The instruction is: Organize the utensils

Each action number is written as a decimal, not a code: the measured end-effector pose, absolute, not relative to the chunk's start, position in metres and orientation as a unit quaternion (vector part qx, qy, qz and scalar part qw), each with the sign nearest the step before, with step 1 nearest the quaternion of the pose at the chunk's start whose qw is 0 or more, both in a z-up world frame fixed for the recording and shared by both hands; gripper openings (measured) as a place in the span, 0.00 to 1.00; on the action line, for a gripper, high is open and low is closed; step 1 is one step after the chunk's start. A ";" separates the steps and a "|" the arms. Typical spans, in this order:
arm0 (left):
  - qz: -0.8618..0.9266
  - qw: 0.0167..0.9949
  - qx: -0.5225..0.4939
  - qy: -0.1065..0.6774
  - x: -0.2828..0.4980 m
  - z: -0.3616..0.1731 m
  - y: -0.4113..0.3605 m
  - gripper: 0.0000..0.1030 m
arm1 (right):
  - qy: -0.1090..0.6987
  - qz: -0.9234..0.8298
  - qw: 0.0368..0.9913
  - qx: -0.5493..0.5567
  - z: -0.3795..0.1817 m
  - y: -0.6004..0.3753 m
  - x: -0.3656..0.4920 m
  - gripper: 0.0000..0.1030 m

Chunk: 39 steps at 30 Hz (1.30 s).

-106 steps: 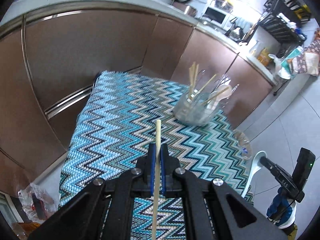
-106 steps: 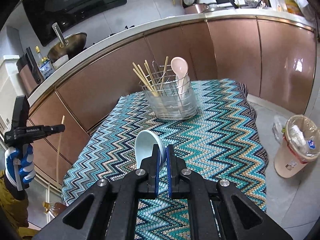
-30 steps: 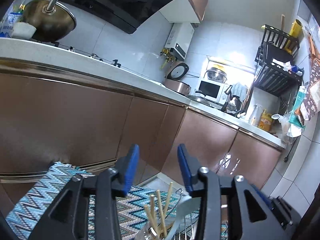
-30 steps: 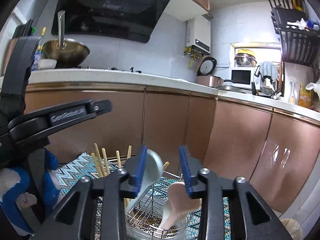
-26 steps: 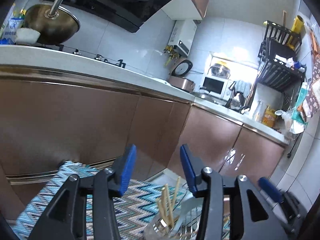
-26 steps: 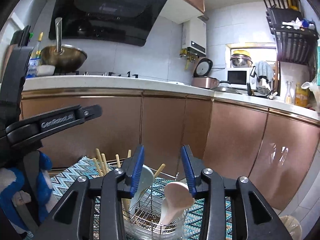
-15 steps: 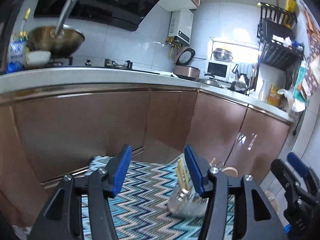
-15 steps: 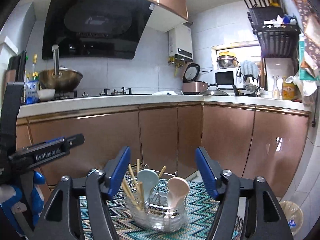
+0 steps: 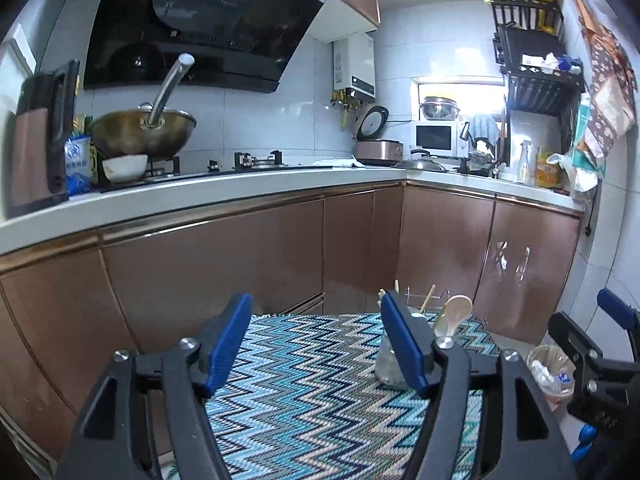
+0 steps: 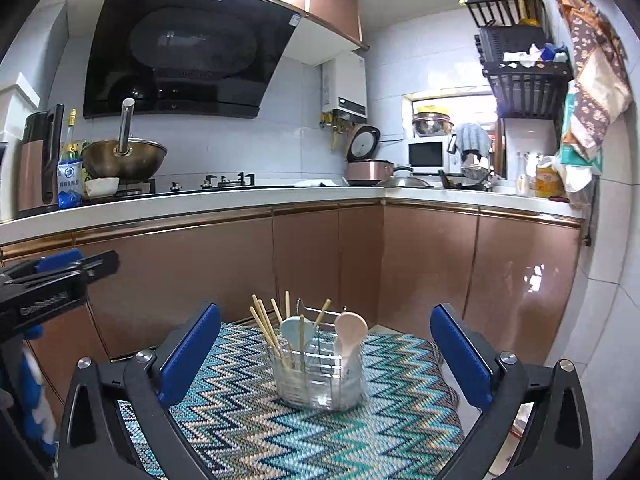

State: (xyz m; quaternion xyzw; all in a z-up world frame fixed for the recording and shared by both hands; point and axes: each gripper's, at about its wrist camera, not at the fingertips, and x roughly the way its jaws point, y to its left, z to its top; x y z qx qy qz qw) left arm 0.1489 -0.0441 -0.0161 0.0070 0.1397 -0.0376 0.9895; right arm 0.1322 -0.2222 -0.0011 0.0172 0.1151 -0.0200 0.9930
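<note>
Both grippers, left (image 9: 320, 342) and right (image 10: 326, 354), have backed off, fingers apart, the holder (image 10: 320, 380) seemingly unobstructed on the cloth (image 10: 280, 432).

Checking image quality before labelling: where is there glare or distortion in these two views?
Left wrist: window blown out, countertop bowed by fisheye, corners vignetted. Right wrist: ceiling light flares above the range hood, cabinet door shows reflections; utensil holder stays sharp.
</note>
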 end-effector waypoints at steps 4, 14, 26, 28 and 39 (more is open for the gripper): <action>-0.030 0.990 0.014 0.138 0.130 -0.015 -0.037 0.70 | 0.123 -0.034 0.992 0.013 -0.002 -0.219 0.115 1.00; -0.024 0.989 0.007 0.146 0.106 -0.022 -0.023 0.71 | 0.129 -0.044 0.991 -0.005 -0.002 -0.213 0.087 1.00; -0.003 0.990 0.017 0.139 0.088 -0.024 -0.017 0.71 | 0.132 -0.049 0.990 -0.003 -0.005 -0.212 0.073 1.00; -0.002 0.990 0.019 0.140 0.086 -0.025 -0.017 0.71 | 0.134 -0.050 0.990 -0.002 -0.007 -0.212 0.071 1.00; -0.004 0.990 0.028 0.141 0.078 -0.029 -0.021 0.71 | 0.142 -0.071 0.987 0.007 -0.012 -0.220 0.063 1.00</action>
